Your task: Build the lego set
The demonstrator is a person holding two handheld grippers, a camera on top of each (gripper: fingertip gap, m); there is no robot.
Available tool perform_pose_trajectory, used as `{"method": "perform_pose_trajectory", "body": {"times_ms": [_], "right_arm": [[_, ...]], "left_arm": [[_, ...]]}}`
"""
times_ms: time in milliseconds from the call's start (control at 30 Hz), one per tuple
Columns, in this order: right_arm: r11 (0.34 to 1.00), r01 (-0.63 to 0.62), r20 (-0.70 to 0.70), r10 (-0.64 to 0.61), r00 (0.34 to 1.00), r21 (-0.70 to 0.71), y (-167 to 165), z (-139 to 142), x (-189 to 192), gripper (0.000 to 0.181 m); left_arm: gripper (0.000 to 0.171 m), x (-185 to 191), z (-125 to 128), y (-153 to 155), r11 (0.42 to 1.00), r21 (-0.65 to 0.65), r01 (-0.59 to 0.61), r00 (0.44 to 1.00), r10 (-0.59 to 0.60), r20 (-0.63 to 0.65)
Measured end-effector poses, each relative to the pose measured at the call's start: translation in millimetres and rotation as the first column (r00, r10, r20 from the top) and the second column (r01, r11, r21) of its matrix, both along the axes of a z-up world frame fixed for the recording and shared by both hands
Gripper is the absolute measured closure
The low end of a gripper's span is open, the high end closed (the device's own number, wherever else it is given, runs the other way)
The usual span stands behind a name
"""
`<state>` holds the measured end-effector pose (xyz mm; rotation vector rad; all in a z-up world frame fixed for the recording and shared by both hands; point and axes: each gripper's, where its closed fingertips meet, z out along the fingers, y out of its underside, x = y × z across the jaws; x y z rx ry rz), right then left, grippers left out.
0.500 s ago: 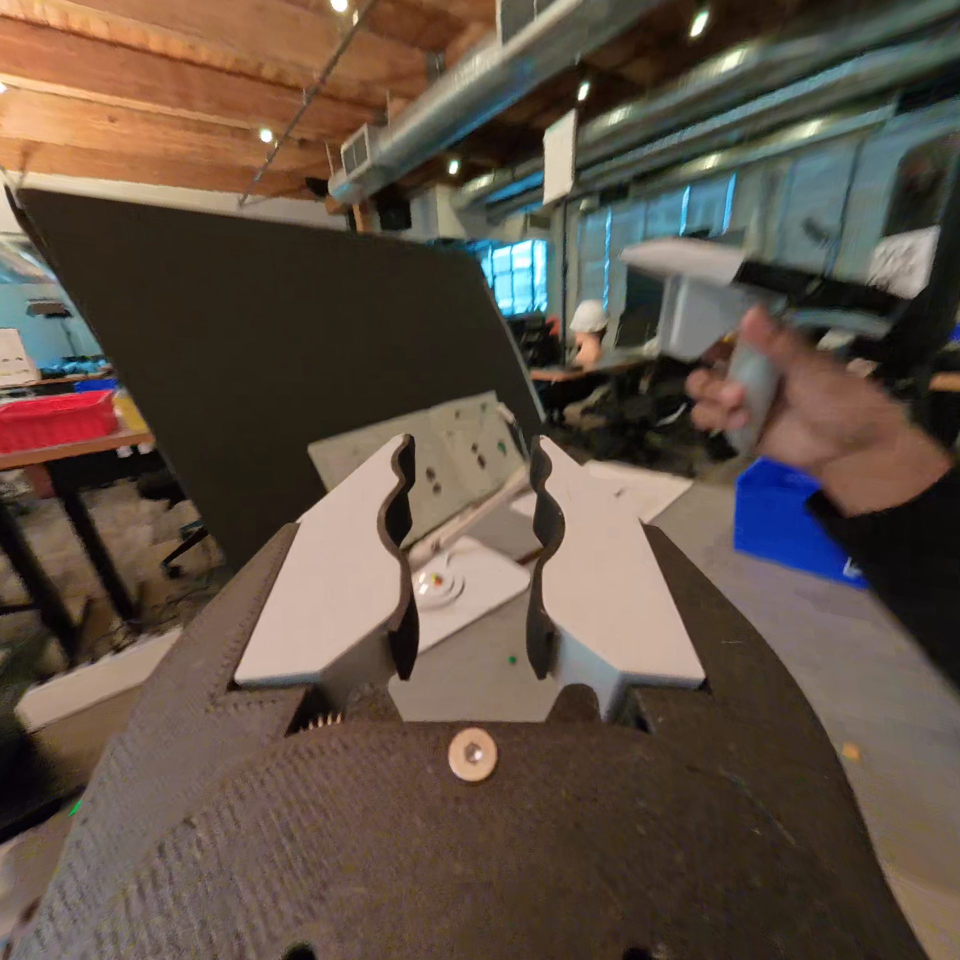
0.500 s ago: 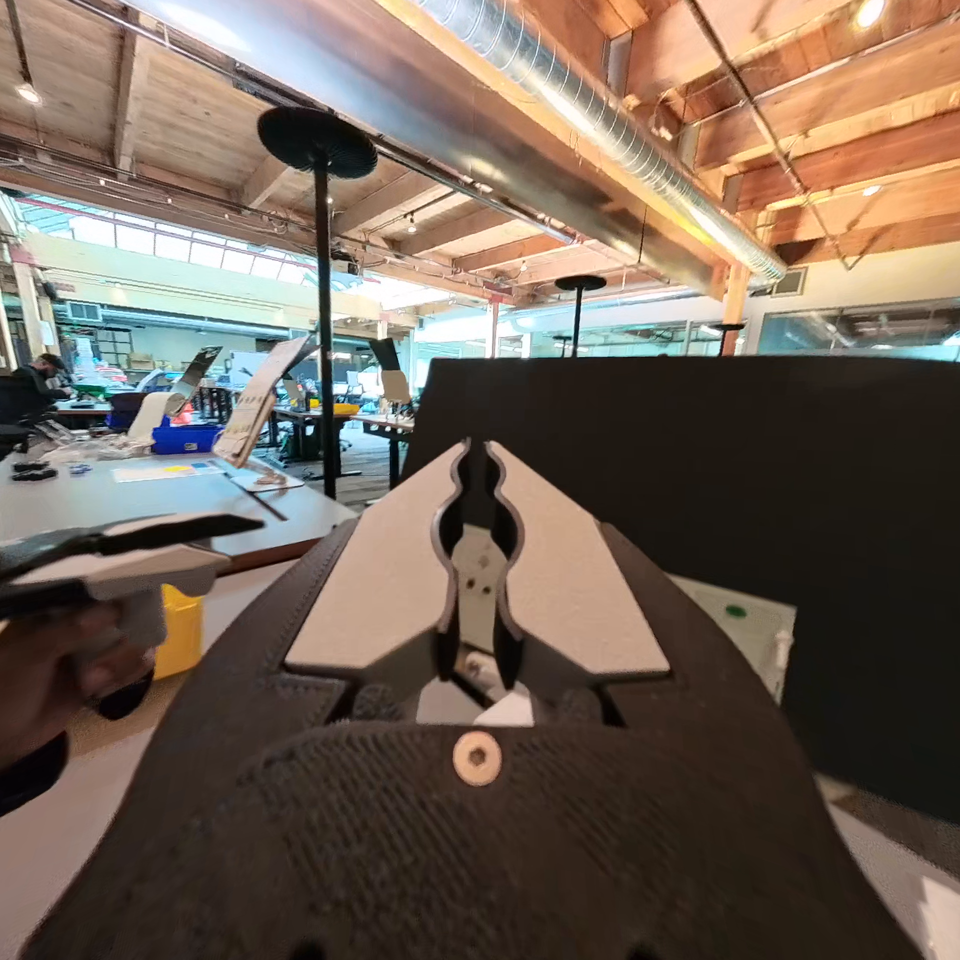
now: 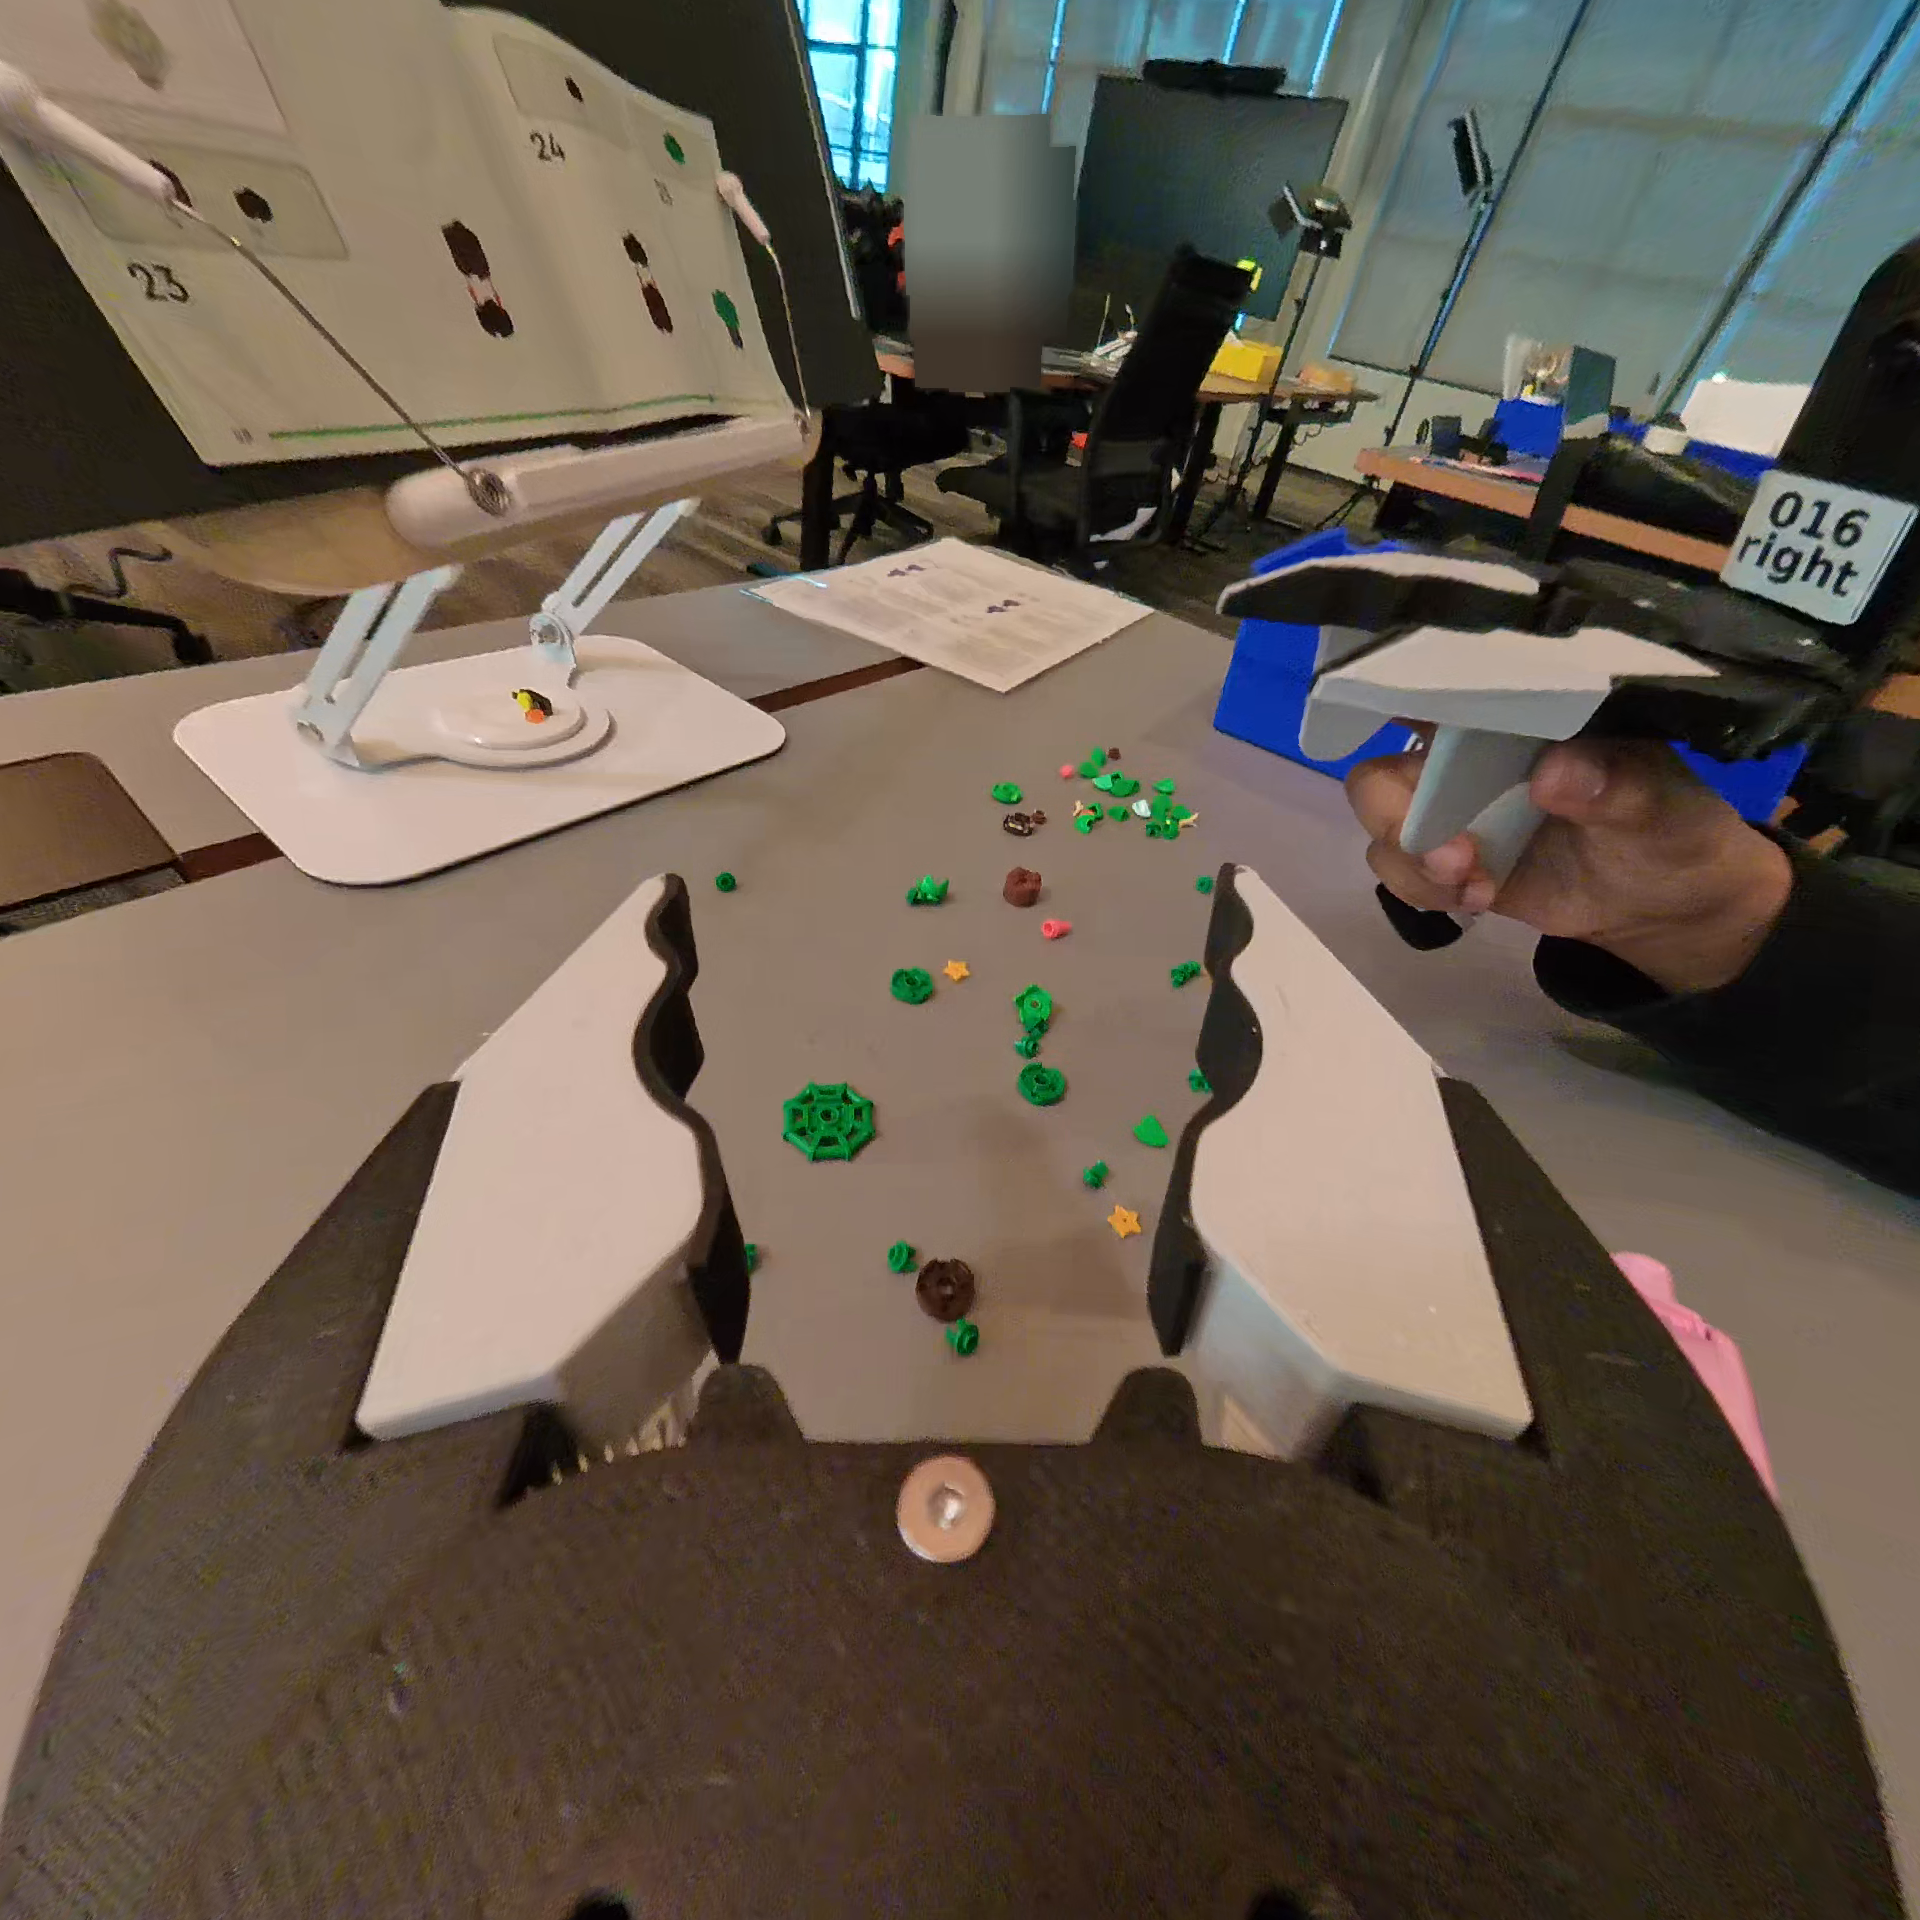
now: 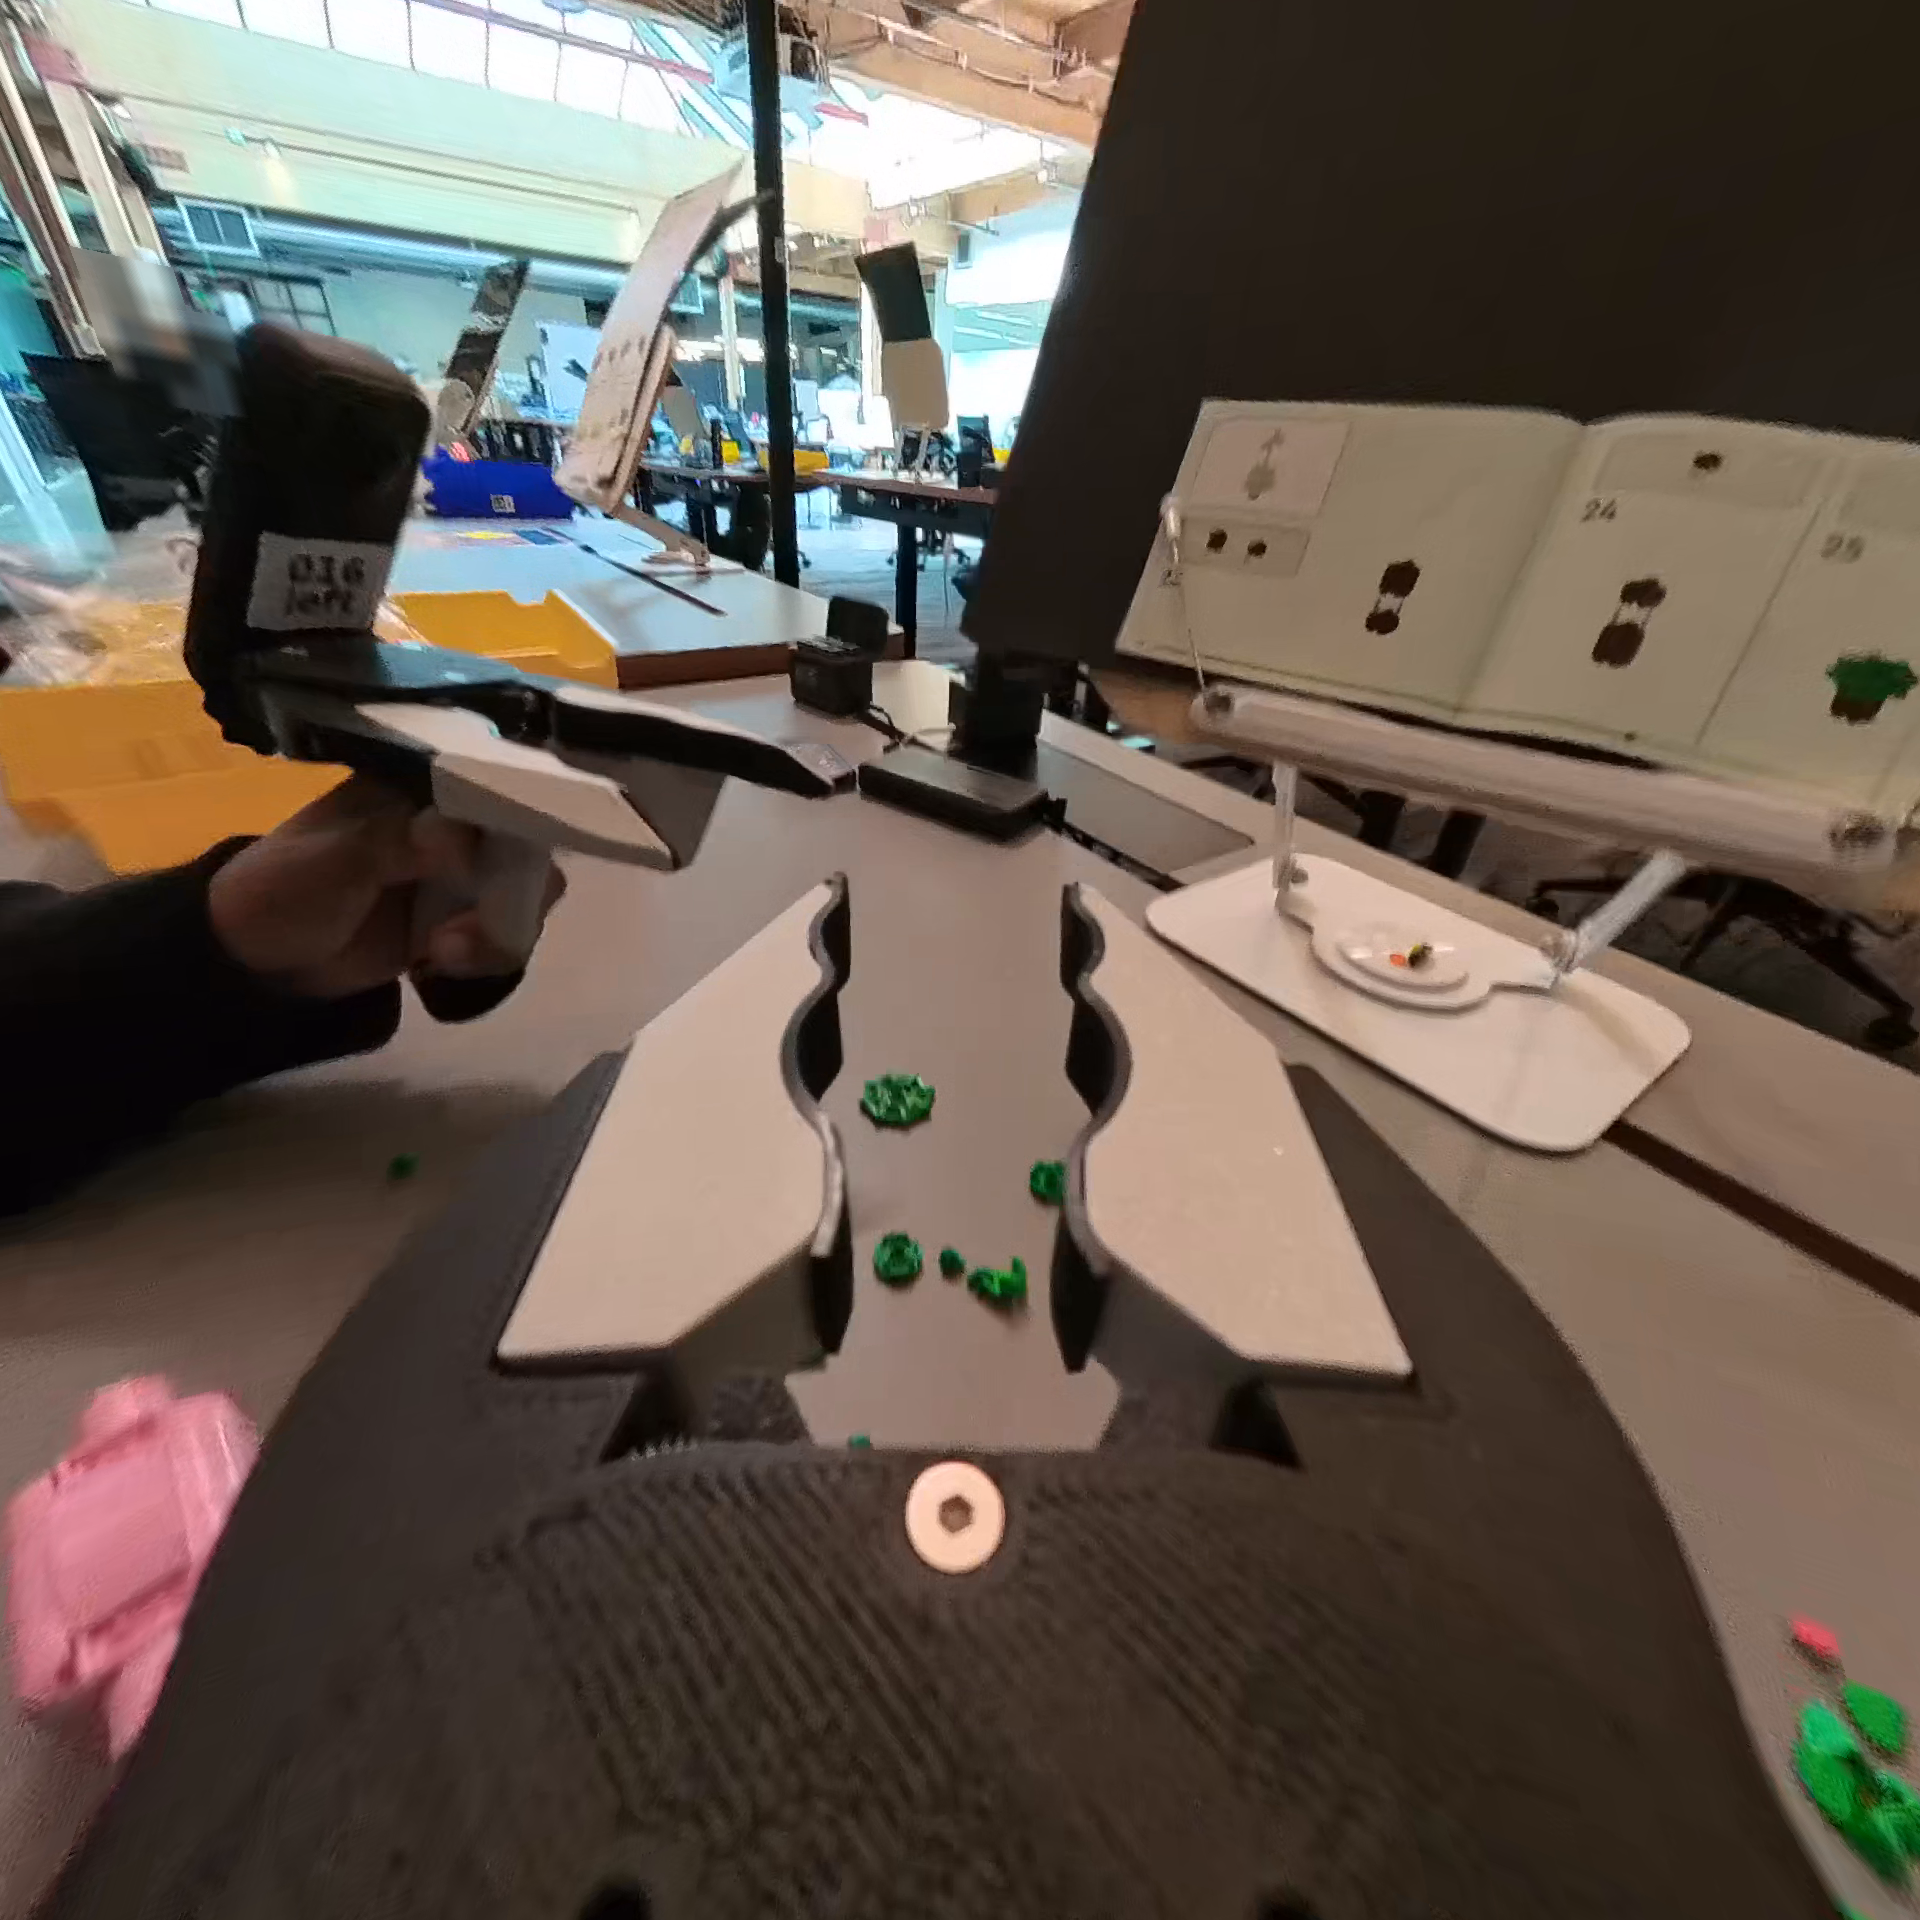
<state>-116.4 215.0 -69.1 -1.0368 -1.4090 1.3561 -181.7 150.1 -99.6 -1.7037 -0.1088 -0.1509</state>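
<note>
Many small lego pieces lie loose on the grey table (image 3: pixel 312 1039). Among them are a green web-shaped disc (image 3: pixel 828 1120), brown round pieces (image 3: pixel 944 1288), yellow stars (image 3: pixel 1123 1220) and a heap of green bits (image 3: pixel 1127 795). My left gripper (image 3: pixel 951 883) is open wide and empty, a little above the pieces. My right gripper (image 4: pixel 954 888) is open and empty over several green pieces (image 4: pixel 897 1096). It shows side-on in the left wrist view (image 3: pixel 1242 601), held by a hand (image 3: pixel 1579 862). The left gripper shows in the right wrist view (image 4: pixel 831 774).
An open instruction booklet (image 3: pixel 416 260) (image 4: pixel 1558 603) rests on a white stand (image 3: pixel 468 800) (image 4: pixel 1507 1070) with a small yellow and black piece (image 3: pixel 533 704) on its base. A pink object (image 4: pixel 114 1517), a paper sheet (image 3: pixel 956 608), a blue bin (image 3: pixel 1278 675) and a yellow bin (image 4: pixel 125 748) lie around. To the green web-shaped disc (image 3: pixel 828 1120): left tips about 12 cm, right tips about 20 cm. Seen from the right wrist view (image 4: pixel 899 1099) as well.
Both grippers have tipped down from facing the room and ceiling to facing the table. The left jaws have opened wider. The right jaws, nearly shut before, are open.
</note>
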Motion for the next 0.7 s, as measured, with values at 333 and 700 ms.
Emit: {"method": "perform_pose_trajectory", "body": {"times_ms": [333, 700], "right_arm": [[0.964, 0.052, 0.129, -0.019, 0.991, -0.259, 35.3, -30.5, 5.9, 0.134], [0.982, 0.051, 0.270, 0.000, 0.963, -0.181, 10.7, -57.4, 0.3, 0.125]], "left_arm": [[0.092, 1.3, -10.2, -2.9, 1.000, -0.014, 0.001, 1.000, -0.001, -0.005], [0.107, 3.7, -23.8, -1.7, 0.998, -0.064, 0.025, 0.999, -0.027, -0.027]]}}
